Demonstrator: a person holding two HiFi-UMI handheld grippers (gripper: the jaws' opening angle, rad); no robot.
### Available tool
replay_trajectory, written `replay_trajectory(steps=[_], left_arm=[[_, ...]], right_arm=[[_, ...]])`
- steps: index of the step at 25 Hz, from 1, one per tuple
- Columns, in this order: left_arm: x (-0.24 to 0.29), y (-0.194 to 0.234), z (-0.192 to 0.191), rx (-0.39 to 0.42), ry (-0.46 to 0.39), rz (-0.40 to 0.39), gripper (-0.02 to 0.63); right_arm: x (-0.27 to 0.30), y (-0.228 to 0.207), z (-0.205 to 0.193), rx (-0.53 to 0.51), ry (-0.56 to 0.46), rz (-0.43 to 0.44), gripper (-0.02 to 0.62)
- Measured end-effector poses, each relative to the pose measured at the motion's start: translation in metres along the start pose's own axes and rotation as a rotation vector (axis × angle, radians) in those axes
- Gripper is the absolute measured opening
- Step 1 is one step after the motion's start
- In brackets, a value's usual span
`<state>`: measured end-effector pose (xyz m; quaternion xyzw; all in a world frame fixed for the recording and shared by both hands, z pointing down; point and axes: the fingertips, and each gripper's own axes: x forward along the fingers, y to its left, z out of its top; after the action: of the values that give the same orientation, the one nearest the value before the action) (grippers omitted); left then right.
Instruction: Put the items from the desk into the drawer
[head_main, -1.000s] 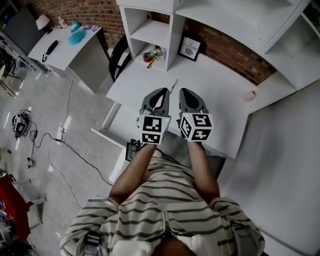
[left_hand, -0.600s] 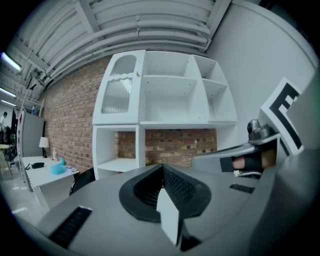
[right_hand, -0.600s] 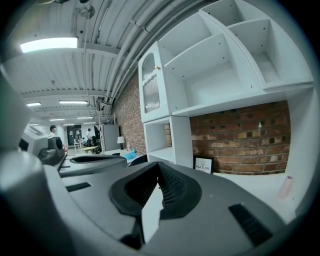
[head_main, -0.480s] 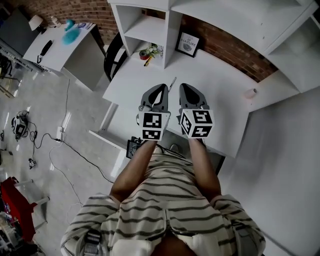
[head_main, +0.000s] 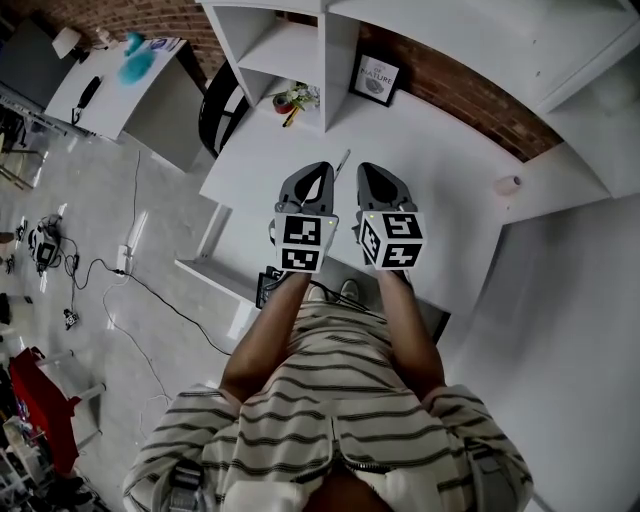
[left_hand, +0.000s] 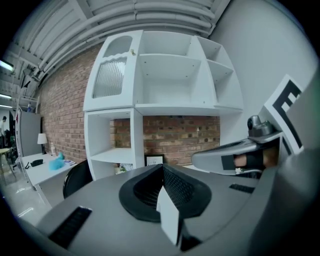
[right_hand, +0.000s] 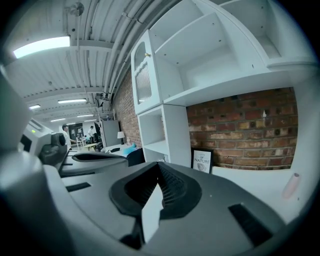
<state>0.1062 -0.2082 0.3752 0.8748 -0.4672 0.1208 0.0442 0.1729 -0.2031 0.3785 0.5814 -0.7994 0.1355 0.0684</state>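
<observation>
both grippers held side by side over the front part of the white desk (head_main: 440, 190), close together but not touching

left gripper (head_main: 325, 168): clenched, jaws flat against each other in its own view, nothing between them
right gripper (head_main: 363, 170): same, closed up and empty

thin grey pen-like stick (head_main: 342, 164) lies on the desk between the two tips, reaching just ahead of them; looks clear of both

behind and left of the left gripper, lower than the desktop: white panel (head_main: 205, 272) jutting out from under the desk edge, can't tell if that's the drawer; black object (head_main: 268, 290) just beside it, too small to identify

ahead of the right gripper, against the brick back wall: small framed print (head_main: 378, 80), upright
ahead-left of the left gripper: bottom cubby of the white shelf unit (head_main: 338, 60), holding a small plant with a red bit (head_main: 293, 98), and a yellow stick (head_main: 289, 119) at its mouth

well off to the right of the right gripper, near the desk's end: small pink cylinder (head_main: 508, 185), apart from everything else

further left of the left gripper: black chair (head_main: 215, 105), then a second desk (head_main: 150, 85) with a teal object (head_main: 133, 62) and a black handset (head_main: 88, 94)
</observation>
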Motion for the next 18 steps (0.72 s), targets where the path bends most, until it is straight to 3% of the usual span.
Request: replay_trajectory(steps=[7,18], left_arm=[[0.027,0.0,-0.007,0.011,0.054,0.014,0.006],[0.062,0.002,-0.043,0.032,0.216,-0.01,0.006]], right_arm=[[0.011,-0.023,-0.009,0.024,0.024,-0.004,0.011],[0.023,-0.037,-0.031,0.054,0.077,0.002,0.012]])
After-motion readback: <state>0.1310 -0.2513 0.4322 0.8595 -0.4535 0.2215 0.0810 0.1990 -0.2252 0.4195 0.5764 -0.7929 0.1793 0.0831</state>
